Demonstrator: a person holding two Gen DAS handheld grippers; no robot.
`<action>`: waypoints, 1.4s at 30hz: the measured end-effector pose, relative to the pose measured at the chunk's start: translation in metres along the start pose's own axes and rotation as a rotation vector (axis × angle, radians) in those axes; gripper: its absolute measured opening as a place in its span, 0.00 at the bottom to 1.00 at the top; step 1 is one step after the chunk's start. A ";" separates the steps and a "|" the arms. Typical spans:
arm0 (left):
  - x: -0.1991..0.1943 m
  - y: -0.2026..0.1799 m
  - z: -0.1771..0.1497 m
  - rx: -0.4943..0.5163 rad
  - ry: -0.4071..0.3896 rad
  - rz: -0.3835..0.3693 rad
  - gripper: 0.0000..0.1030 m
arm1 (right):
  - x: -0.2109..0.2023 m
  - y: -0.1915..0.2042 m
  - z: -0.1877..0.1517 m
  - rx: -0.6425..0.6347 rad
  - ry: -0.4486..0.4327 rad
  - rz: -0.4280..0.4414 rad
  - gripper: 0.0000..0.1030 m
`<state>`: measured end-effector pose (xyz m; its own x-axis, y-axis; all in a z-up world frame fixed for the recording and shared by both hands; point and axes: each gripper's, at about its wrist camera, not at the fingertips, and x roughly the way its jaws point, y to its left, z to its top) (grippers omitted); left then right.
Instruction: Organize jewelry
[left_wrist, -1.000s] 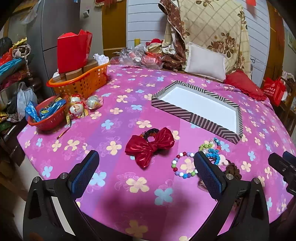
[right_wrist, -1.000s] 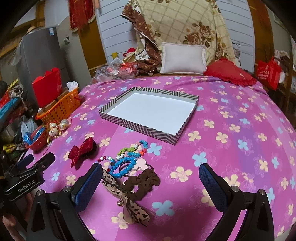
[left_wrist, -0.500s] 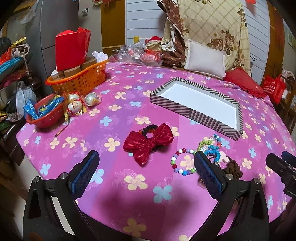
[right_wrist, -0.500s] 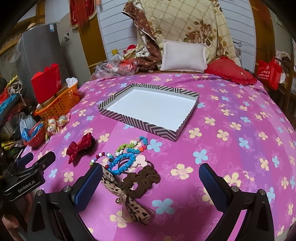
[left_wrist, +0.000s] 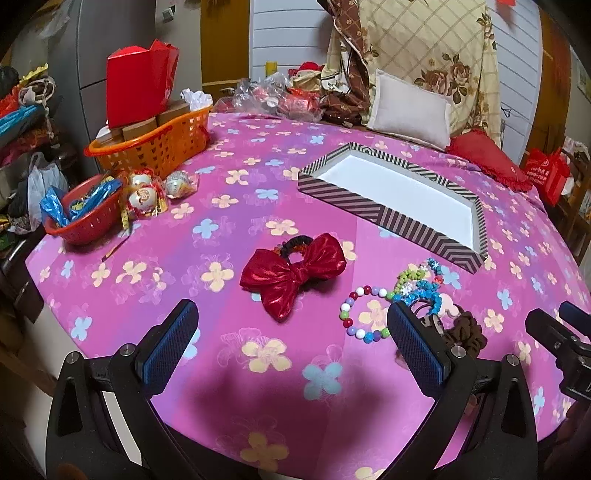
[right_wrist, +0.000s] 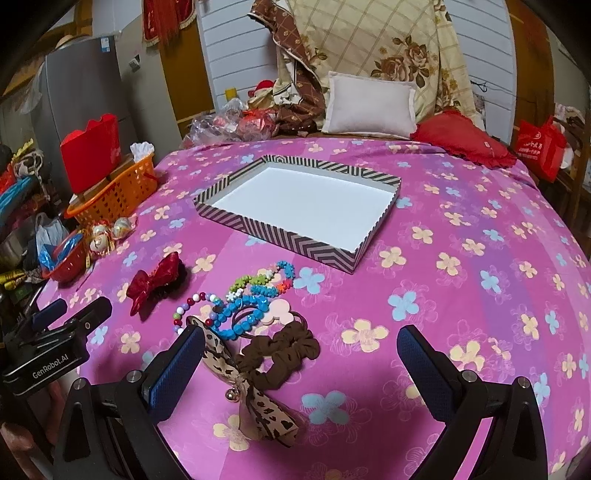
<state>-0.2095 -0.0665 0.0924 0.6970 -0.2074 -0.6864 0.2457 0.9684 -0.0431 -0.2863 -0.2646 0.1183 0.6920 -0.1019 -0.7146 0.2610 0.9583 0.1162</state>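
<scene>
A striped shallow box (left_wrist: 391, 218) (right_wrist: 280, 236) with a white, empty floor lies on the pink flowered tablecloth. In front of it lie a red bow hair tie (left_wrist: 291, 273) (right_wrist: 155, 282), a multicoloured bead bracelet (left_wrist: 364, 314) (right_wrist: 184, 308), blue and green flower bracelets (left_wrist: 421, 286) (right_wrist: 255, 295), a brown scrunchie (left_wrist: 465, 332) (right_wrist: 284, 350) and a leopard-print bow (right_wrist: 255, 398). My left gripper (left_wrist: 291, 350) is open and empty, just short of the red bow. My right gripper (right_wrist: 301, 369) is open and empty, around the scrunchie and leopard bow.
An orange basket (left_wrist: 155, 147) with a red bag stands at the back left. A red bowl (left_wrist: 85, 218) and wrapped balls (left_wrist: 144, 192) sit near the left edge. Pillows and a quilt (right_wrist: 373, 107) lie behind the table. The left gripper shows at the right wrist view's left edge (right_wrist: 48, 347).
Both grippers have moved slightly forward toward the jewelry. Nothing on the table has moved and both stay open.
</scene>
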 end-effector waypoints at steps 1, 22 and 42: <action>0.001 0.000 -0.001 -0.002 0.005 -0.003 0.99 | 0.000 0.000 -0.001 -0.002 0.001 -0.001 1.00; 0.010 0.005 -0.001 -0.014 0.025 -0.007 0.99 | 0.010 0.002 -0.002 -0.006 0.026 -0.001 1.00; 0.017 0.008 -0.003 -0.024 0.047 -0.012 0.99 | 0.018 0.001 -0.006 -0.014 0.049 0.002 1.00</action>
<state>-0.1979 -0.0617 0.0786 0.6615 -0.2125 -0.7192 0.2373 0.9690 -0.0681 -0.2774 -0.2640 0.1018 0.6589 -0.0871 -0.7472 0.2498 0.9622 0.1081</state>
